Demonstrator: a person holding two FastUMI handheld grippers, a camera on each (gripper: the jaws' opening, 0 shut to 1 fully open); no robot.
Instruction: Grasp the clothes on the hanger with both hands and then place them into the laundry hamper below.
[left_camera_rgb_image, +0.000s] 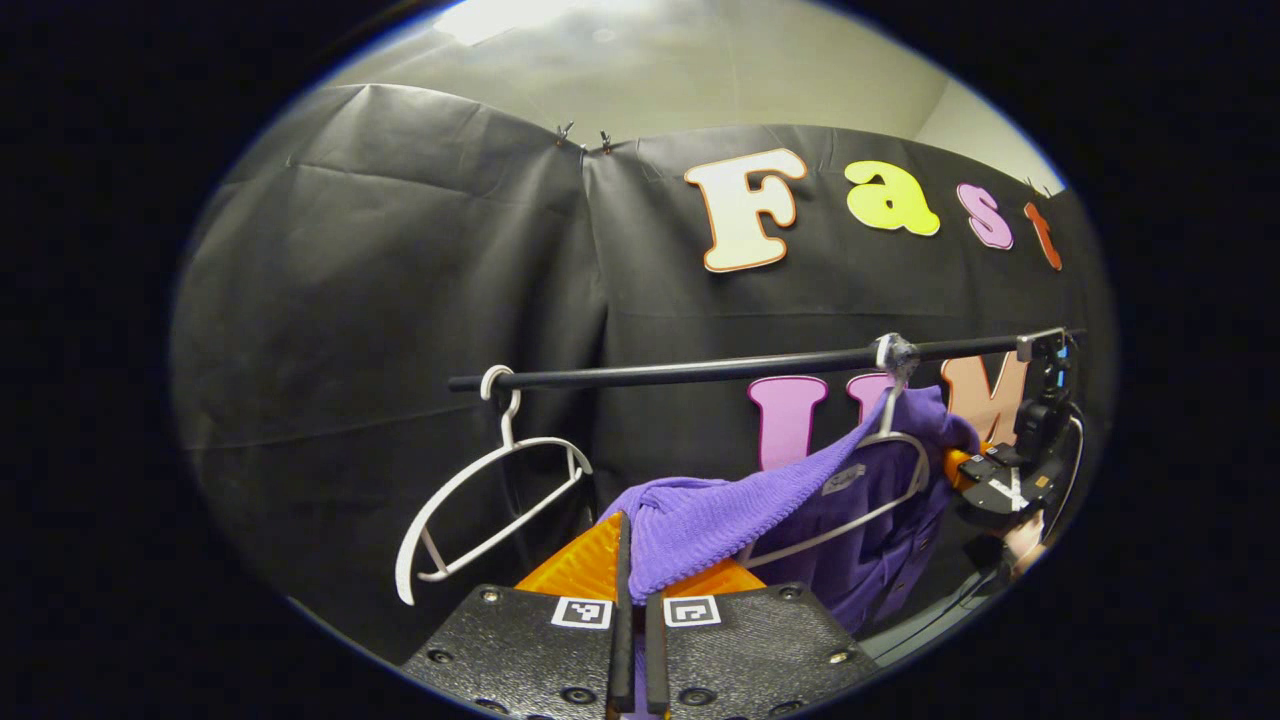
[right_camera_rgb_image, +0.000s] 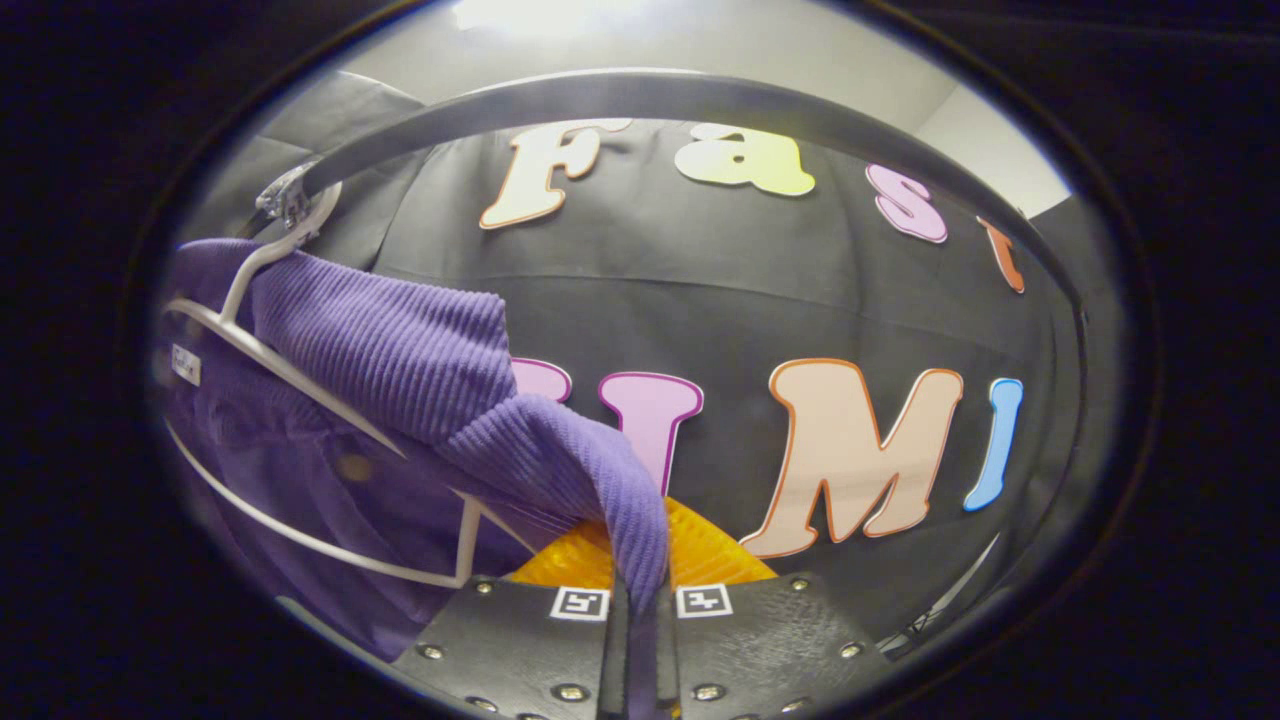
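Left gripper view: left gripper (left_camera_rgb_image: 634, 610) pinches a fold of the purple knit (left_camera_rgb_image: 720, 515), which drapes off its hanger (left_camera_rgb_image: 880, 470) on the rail (left_camera_rgb_image: 700, 370). Soft, light, stretchy; it should slide free.

Right gripper view: right gripper (right_camera_rgb_image: 640, 610) clamps the other shoulder; pinching thick folds looks safest.

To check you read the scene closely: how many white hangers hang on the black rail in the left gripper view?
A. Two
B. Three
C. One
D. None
A: an empty white hanger and another white hanger carrying the purple knit garment hook over the black rail.
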